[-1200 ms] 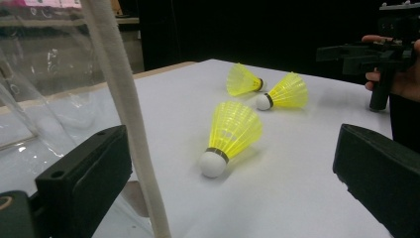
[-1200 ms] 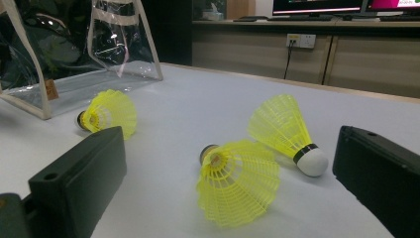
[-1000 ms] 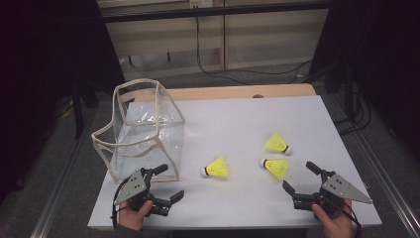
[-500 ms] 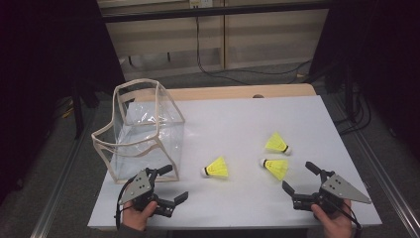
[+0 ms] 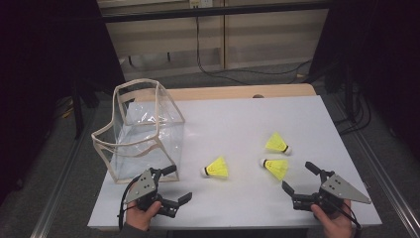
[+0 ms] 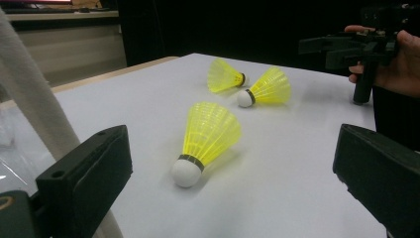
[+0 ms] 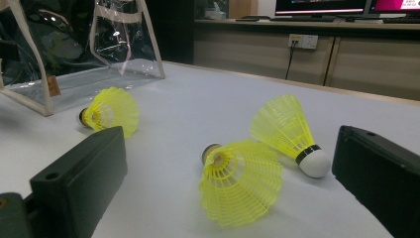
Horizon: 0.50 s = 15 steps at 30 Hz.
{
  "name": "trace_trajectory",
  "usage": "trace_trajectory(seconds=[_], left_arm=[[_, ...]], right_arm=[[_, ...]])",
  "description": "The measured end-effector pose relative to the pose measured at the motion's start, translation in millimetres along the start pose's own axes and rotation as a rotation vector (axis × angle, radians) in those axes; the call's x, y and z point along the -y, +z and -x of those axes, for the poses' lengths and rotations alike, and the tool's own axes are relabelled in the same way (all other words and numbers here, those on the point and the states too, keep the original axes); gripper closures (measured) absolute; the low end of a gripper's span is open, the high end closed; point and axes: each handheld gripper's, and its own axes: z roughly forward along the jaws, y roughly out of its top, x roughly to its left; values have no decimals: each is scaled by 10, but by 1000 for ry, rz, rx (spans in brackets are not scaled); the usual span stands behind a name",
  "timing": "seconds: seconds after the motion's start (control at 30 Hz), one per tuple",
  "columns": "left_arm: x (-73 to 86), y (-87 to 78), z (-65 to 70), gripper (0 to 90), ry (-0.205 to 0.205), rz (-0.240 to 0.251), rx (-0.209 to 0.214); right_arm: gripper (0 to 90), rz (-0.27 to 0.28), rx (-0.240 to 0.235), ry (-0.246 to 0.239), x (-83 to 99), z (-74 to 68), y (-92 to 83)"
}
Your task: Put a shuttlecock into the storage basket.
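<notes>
Plainly the work is at its approach step: three yellow shuttlecocks lie loose on the white counter [image 5: 237, 124], nothing is gripped, and the clear plastic bag [image 5: 141, 134] stands open-topped at about nine o'clock from the counter's middle, with no shuttlecock seen inside it.

The left hand-held gripper [image 5: 171, 186] sits near the front edge at roughly seven o'clock, jaws spread wide and holding nothing. In the left gripper view, the nearest shuttlecock [image 6: 205, 139] lies on its side between the two jaws but farther out, cork toward the camera. In the high view that same shuttlecock [image 5: 217, 168] rests just beside the bag's front corner, at about two o'clock from the left hand-held gripper.

The right hand-held gripper [image 5: 302, 178] waits at about five o'clock on the counter, also released and empty. The other two shuttlecocks lie near each other ahead of it: one [image 5: 275, 167] at about eleven o'clock from its jaws, the other [image 5: 277, 144] a little beyond.

My judgement is that the next move is a short reach forward with either gripper to bracket a shuttlecock. The feather skirt looks soft, so closing on the cork end or lightly across the skirt's narrow part seems safer, then lifting toward the bag's open top.
</notes>
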Motion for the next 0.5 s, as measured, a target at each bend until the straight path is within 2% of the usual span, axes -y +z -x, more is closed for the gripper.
trace_trajectory(seconds=[0.5], left_arm=[[-11,94,44,17,-1,-5,25]], right_arm=[[5,2,-1,0,-4,1,-4]])
